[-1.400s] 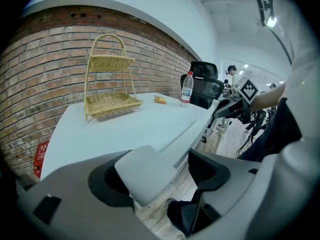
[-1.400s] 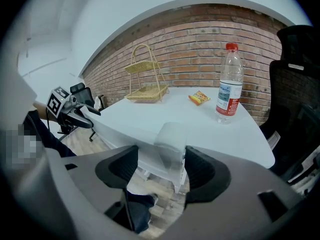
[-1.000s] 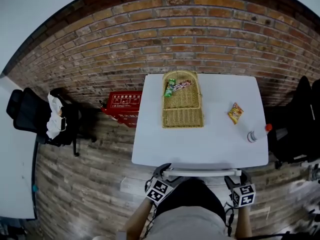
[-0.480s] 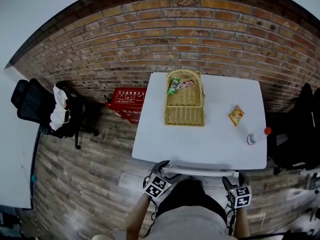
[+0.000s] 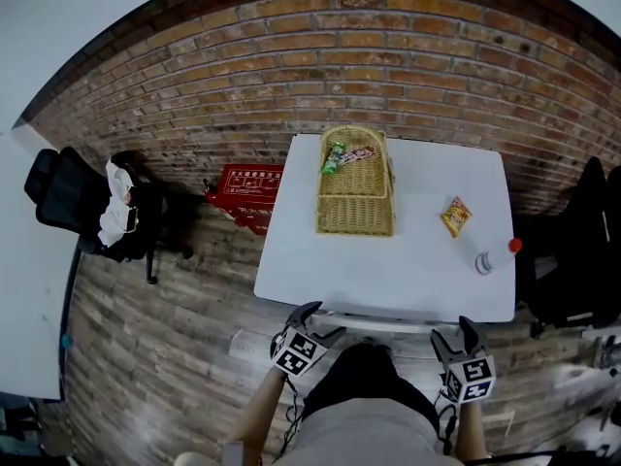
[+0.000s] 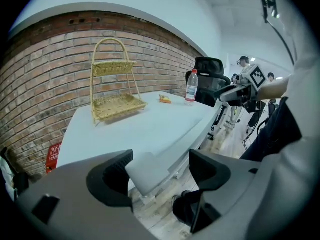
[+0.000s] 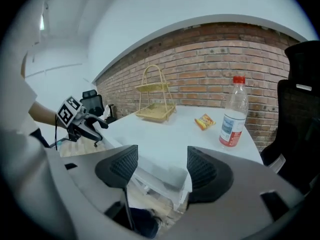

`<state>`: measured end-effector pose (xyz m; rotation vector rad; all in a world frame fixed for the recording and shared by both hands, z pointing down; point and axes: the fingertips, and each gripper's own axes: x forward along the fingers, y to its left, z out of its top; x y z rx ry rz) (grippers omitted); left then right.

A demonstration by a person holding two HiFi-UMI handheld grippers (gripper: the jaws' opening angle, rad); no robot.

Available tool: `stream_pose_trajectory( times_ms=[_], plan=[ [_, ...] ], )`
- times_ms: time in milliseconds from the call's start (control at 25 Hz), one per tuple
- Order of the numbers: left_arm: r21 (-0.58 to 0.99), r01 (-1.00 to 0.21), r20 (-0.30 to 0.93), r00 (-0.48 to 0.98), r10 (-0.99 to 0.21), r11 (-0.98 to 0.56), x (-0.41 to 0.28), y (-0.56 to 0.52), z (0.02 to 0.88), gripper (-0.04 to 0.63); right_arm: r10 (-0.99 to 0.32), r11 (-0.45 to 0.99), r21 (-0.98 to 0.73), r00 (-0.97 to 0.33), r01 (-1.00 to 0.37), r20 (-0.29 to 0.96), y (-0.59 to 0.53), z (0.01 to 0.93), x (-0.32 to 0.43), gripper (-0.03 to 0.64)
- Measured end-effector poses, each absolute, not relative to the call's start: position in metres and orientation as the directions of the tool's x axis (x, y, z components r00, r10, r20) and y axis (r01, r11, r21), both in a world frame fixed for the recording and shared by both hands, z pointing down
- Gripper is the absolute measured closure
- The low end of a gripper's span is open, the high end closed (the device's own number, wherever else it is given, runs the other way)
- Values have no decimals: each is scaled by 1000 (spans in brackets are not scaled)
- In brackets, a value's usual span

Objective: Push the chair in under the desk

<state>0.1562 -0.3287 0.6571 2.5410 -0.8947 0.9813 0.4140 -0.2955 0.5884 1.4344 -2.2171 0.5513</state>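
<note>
The white desk (image 5: 388,270) stands against a brick wall. One black office chair (image 5: 73,202), draped with a white cloth (image 5: 114,212), sits far off to the left. A second black chair (image 5: 577,250) stands just beside the desk's right end. My left gripper (image 5: 323,320) hovers open and empty at the desk's front edge, left of my body. On the other side my right gripper (image 5: 451,333) is likewise open and holds nothing. In the left gripper view the jaws (image 6: 160,171) frame the desk's front corner; in the right gripper view the gripper (image 7: 162,166) faces the desk's underframe.
A wicker basket (image 5: 356,197) with snack packs, a loose snack packet (image 5: 454,216) and a red-capped bottle (image 5: 493,256) stand on the desk. A red box (image 5: 250,187) lies on the wooden floor left of the desk. Another white tabletop (image 5: 24,289) fills the left edge.
Both grippers have drawn back a little from the desk's front edge and sit slightly lower in the head view. The chairs and the items on the desk have not moved.
</note>
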Motion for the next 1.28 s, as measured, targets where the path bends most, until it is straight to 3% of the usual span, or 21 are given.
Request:
stream_pose_trajectory(
  times_ms=[160,360,520,560,640,680,1280],
  plan=[
    [40,-658,618,607,-499,-752,158,-331,627,241,-745,438,-98,-422,-894,516,-305,559,394,319],
    [191,-717,405,680,-612,-670,168,-351,557,242,-761,466,-134,-473,-875,443,-315,544,372,322],
    [171,-723,329,682,-653,-670,184,-363,524,261,-806,442,-96,-442,-892,393,-325,530,364,479],
    [162,-743,323,662,-677,-649,186,-367,519,293,-810,436,-89,-434,-895,394,-326,526,362,514],
    [129,-792,319,603,-731,-597,187,-374,513,503,-825,422,-104,-429,-901,367,-330,519,360,563],
    [113,-804,313,586,-747,-583,190,-376,510,557,-834,414,-120,-429,-902,348,-332,517,359,569],
    [159,-784,278,618,-735,-599,225,-364,506,566,-865,372,-132,-395,-919,310,-337,505,352,601]
  ],
)
